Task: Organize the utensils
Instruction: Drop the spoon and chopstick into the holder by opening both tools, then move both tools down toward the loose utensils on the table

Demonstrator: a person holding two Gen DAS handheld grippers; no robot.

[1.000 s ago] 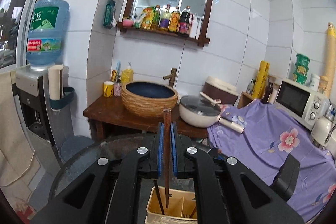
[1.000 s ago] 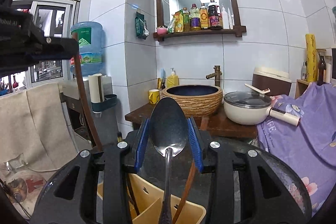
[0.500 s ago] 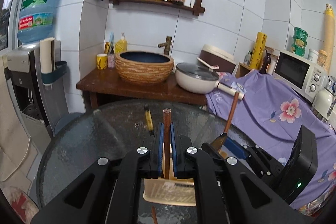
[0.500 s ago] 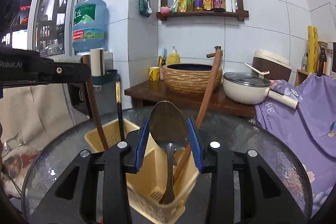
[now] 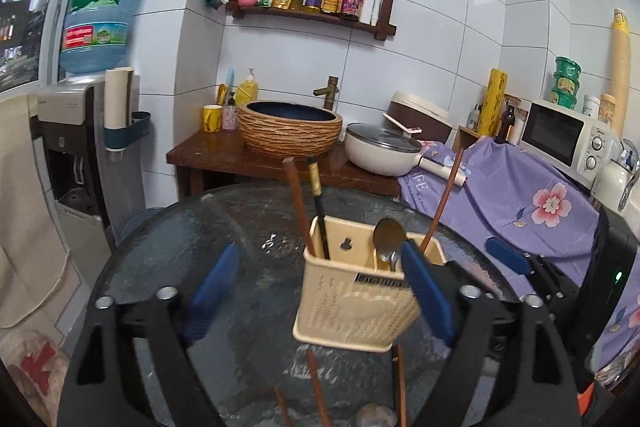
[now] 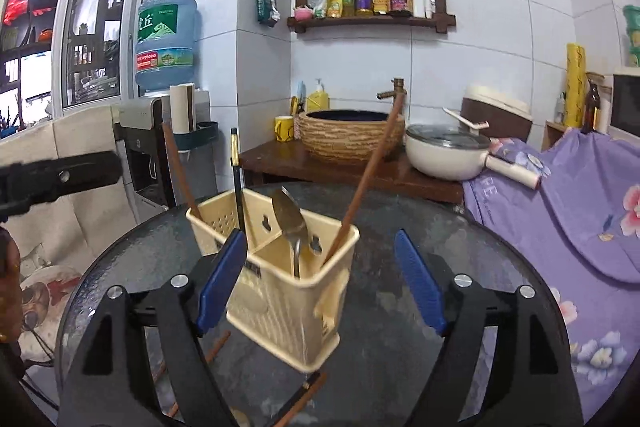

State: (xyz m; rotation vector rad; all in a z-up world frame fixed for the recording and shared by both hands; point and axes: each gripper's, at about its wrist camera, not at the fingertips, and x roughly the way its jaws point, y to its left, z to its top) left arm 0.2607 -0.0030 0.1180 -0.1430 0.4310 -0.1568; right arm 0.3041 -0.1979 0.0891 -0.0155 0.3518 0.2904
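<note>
The cream holder [image 5: 356, 301] stands upright on the round glass surface [image 5: 168, 259], just ahead of the left claw [image 5: 320, 287], between its blue pads; the left claw's jaws have just been opening and stand wide apart, gripping nothing. Four utensils stand in it, handles up: a brown chopstick [image 5: 298, 203] and a black chopstick [image 5: 318, 207] in the compartment toward the claw's left, both leaning slightly left, a metal spoon [image 5: 388, 239] bowl-up, and another brown chopstick [image 5: 442, 203] tilting right. The right claw [image 6: 320, 279] likewise has just been opening, jaws apart and empty, with the holder directly ahead. Beyond stand a woven basin [image 5: 290, 133] and a white pan [image 5: 382, 151]
</note>
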